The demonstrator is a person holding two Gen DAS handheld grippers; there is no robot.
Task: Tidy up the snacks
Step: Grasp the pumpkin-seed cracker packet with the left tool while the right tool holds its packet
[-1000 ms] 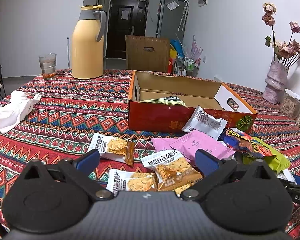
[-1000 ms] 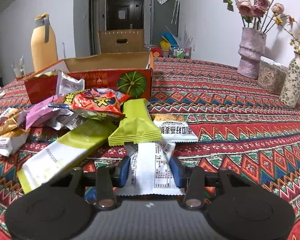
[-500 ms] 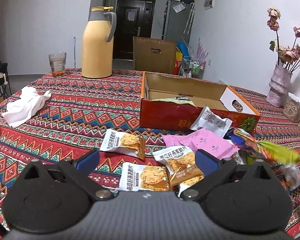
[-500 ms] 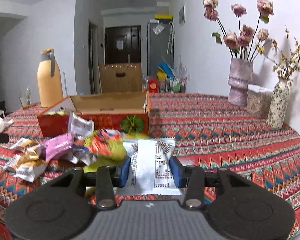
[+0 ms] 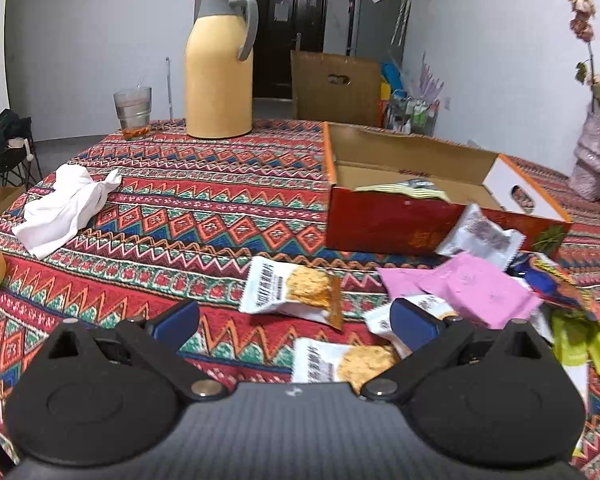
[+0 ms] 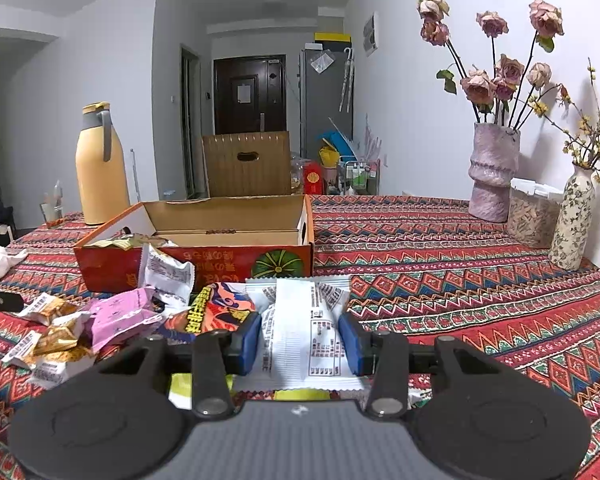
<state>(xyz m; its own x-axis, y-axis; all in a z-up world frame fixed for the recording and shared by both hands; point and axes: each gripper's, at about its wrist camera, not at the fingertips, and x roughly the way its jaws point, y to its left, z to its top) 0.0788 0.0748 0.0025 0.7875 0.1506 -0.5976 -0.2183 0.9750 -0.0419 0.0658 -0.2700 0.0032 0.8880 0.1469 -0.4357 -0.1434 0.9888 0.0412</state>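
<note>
A white snack packet (image 6: pixel 300 332) hangs above the table, my right gripper (image 6: pixel 300 338) shut on its sides. Beyond it stands the open red carton (image 6: pixel 204 264), with a yellow-green packet inside at its left end. Loose snacks lie in front of the carton: a pink packet (image 6: pixel 120 318), an orange-red one (image 6: pixel 216 312) and cracker packets (image 6: pixel 48 340). My left gripper (image 5: pixel 294 322) is open above the patterned cloth, nothing between its fingers. A cracker packet (image 5: pixel 292 290) lies just past it, another (image 5: pixel 344 364) lies under its right finger. The carton (image 5: pixel 396 220) is to the right.
A yellow thermos jug (image 5: pixel 220 68) and a glass (image 5: pixel 133 112) stand at the table's far side, a crumpled white cloth (image 5: pixel 66 204) at the left. Two vases (image 6: pixel 492 172) with dried flowers and a clear jar (image 6: pixel 532 216) stand against the right wall.
My right gripper has lifted the white packet off the table, and the view has tilted up. My left gripper has shifted left, so the snacks and carton now sit further right.
</note>
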